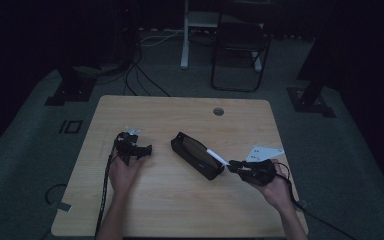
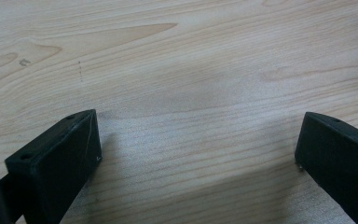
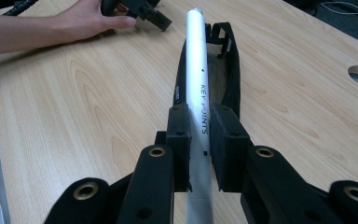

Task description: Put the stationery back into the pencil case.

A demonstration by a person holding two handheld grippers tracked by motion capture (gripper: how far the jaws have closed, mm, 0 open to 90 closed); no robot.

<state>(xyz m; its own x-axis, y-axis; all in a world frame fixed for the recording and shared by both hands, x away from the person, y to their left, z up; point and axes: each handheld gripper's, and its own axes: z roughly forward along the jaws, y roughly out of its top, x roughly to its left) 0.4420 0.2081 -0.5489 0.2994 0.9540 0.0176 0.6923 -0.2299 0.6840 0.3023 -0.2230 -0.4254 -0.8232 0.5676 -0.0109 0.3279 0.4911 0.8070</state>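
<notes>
Gripping a white tube-shaped pen [image 3: 198,84], the right gripper [image 3: 200,135] fingers aim at a black fabric pencil case [image 1: 196,155] mid-frame; left gripper [image 1: 139,150] fingers released. Unsteadied, the case may slide across the wooden bench [image 1: 180,200].

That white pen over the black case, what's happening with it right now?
A person at a wooden table works with a gripper in each hand. The right gripper is shut on a white pen marked KEY POINTS, holding it lengthwise over an open black pencil case, its far end above the opening. It looks poised to go in or come out; I cannot tell which. The left gripper rests off to the side, jaws open over bare wood, holding nothing.
</notes>
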